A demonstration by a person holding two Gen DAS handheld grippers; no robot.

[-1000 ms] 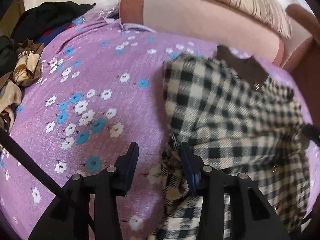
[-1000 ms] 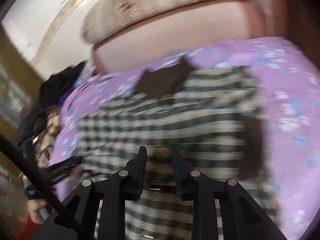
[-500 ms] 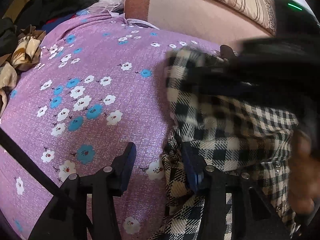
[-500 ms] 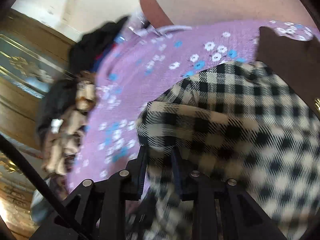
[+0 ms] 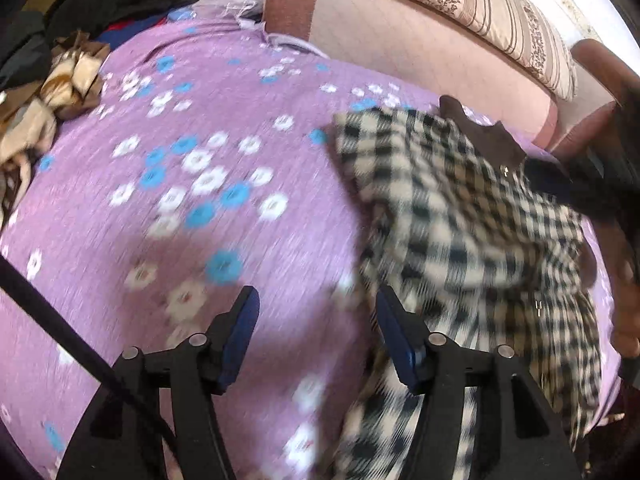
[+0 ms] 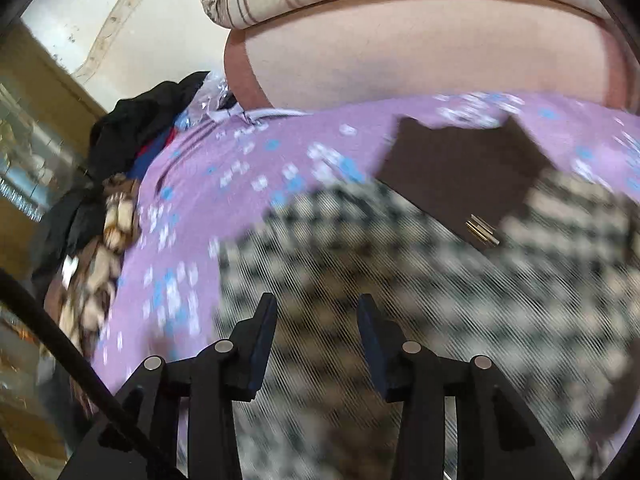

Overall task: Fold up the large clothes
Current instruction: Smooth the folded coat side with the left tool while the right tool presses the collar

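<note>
Shirt (image 5: 472, 232), black-and-cream check with brown collar (image 6: 460, 168), lies rumpled on bed's purple floral sheet (image 5: 192, 208), right half. Left claw (image 5: 316, 332) open, empty, over sheet at shirt's left edge; its right finger overlaps the check cloth. Right claw (image 6: 316, 332) open, empty, above shirt; view blurred. Clothes pile (image 5: 60, 60), black, blue and tan, at sheet's far left. Pink cushion (image 5: 420, 44) and striped pillow (image 5: 480, 4) behind shirt. Nothing between claws and shirt.
</note>
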